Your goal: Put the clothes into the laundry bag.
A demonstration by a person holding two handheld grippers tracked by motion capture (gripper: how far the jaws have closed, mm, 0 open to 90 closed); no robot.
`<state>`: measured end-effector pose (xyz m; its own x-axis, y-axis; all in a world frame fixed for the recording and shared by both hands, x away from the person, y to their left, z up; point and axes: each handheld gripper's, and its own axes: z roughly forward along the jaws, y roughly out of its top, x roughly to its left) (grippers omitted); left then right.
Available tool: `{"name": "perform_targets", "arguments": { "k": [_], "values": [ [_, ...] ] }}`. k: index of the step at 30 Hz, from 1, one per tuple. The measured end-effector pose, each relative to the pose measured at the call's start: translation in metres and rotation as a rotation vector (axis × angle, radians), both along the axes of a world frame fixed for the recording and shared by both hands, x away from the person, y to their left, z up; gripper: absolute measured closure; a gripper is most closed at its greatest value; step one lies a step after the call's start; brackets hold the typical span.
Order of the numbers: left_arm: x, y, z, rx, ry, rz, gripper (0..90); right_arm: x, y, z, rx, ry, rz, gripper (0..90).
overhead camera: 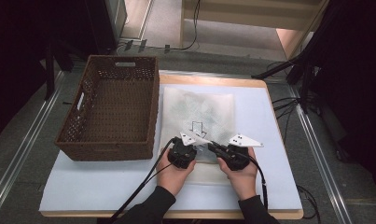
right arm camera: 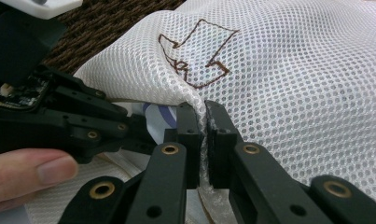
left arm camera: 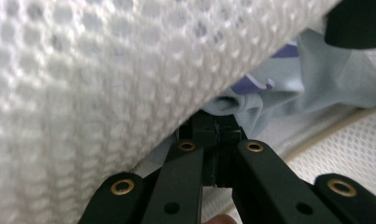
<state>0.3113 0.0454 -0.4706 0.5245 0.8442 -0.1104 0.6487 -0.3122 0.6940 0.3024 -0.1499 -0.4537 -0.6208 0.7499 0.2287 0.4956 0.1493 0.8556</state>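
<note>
Your mesh bag [left arm camera: 97,79] blurs up close, hiding most of the pale blue garment [left arm camera: 288,88] inside it.

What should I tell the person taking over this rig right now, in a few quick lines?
Left gripper: jaws shut at the mouth of the mesh bag, reaching under the lifted top layer toward the light blue cloth inside; whether it pinches the cloth cannot be told.
Right gripper: shut on the bag's top mesh layer, just below the stitched arrow, holding the mouth open.
Things: bag lies flat on the white mat, the wicker basket beside it stands empty.
Done: bag mouth lifted open.
Left: probably pull the cloth out; the basket looks like a likely place for it.
</note>
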Motion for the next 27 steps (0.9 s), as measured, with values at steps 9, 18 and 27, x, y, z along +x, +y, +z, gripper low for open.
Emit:
{"name": "perform_targets", "arguments": {
  "k": [9,18,27],
  "values": [
    [0.003,-0.001,-0.001,0.054,-0.064,0.032,90.0,0.0,0.001,-0.001,-0.007,0.001,0.003,86.6],
    [-0.016,0.009,0.011,-0.044,-0.057,-0.062,81.9,0.001,0.0,-0.001,-0.008,0.003,-0.002,86.6],
    [-0.028,0.0,0.012,-0.08,-0.074,-0.122,78.0,0.0,0.0,-0.001,-0.008,0.004,-0.003,86.6]
  ]
}}
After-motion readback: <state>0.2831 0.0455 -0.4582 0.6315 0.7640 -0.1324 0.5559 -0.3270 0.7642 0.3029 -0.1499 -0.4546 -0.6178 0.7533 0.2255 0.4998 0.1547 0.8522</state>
